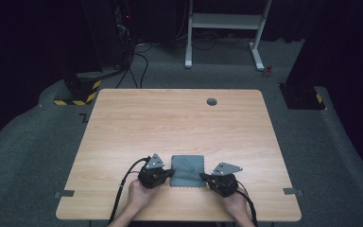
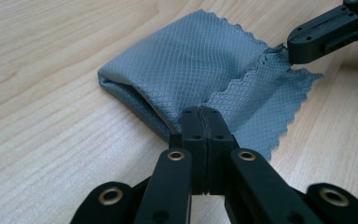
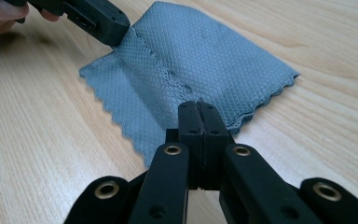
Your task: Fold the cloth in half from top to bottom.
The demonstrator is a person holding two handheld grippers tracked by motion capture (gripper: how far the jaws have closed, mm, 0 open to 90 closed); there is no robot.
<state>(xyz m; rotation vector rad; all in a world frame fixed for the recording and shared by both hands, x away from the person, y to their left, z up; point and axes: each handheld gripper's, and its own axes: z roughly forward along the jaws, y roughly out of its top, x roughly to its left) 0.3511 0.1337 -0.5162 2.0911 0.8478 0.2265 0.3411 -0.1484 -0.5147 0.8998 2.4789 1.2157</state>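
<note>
While both hands rest near the front edge of the wooden surface (image 1: 179,118), a grey cloth (image 1: 188,170) lies flat between them. The cloth is folded over, with a zigzag edge all around it. It sits on the side of the surface closest to the person, well away from the small round grey cap (image 1: 211,101) at the far side.

The left tool (image 1: 171,172) is just to the left of the cloth. Its two black jaws are pressed tight together, and they pinch the left edge of the cloth. In the left gripper view, the left tool (image 2: 201,112) bites the cloth (image 2: 191,70) where the top layer meets the bottom layer, and the fold at the cloth's far left stands open a little like a pocket.

The right tool (image 1: 203,177) is just to the right of the cloth. Its jaws are pressed tight together too, and they pinch the right edge of the cloth. In the right gripper view, the right tool (image 3: 198,106) holds the cloth (image 3: 200,56) at its near edge, and the left tool (image 3: 121,33) holds the other side.

A black cable (image 1: 123,182) runs back from the left tool, past the left hand (image 1: 139,195), toward the person. The right hand (image 1: 236,203) is behind the right tool.
</note>
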